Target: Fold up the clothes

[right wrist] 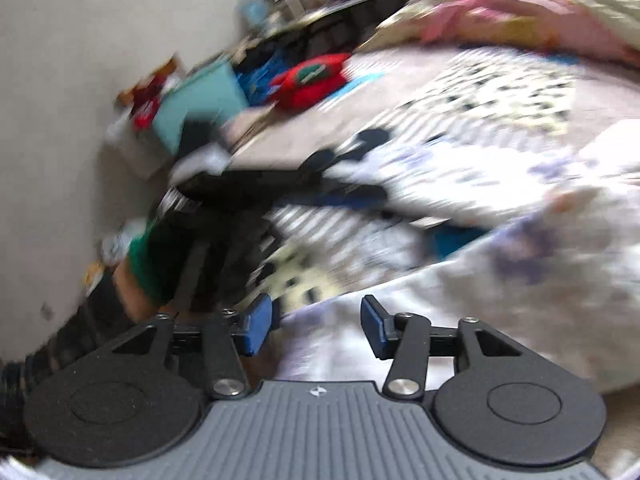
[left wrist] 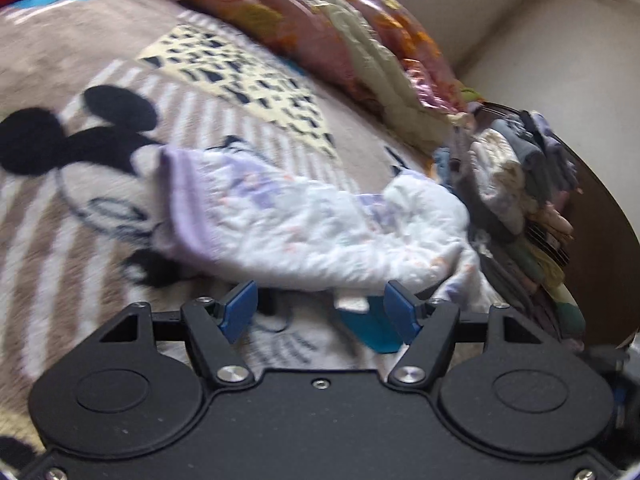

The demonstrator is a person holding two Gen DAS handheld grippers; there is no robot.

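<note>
A cartoon-mouse blanket (left wrist: 80,208) covers the bed. At twelve o'clock from the left gripper (left wrist: 320,312), jaws wide, lies a white garment (left wrist: 304,224). The right gripper (right wrist: 316,330), jaws wide, hovers over blurred white cloth (right wrist: 500,280).

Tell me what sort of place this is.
Most likely a bedroom: a cartoon-mouse blanket covers a bed, a flowered quilt is bunched along it, and a small white garment lies on top.

Garment (left wrist: 304,220) on blanket (left wrist: 80,60); clothes basket (left wrist: 592,240) at right.
</note>
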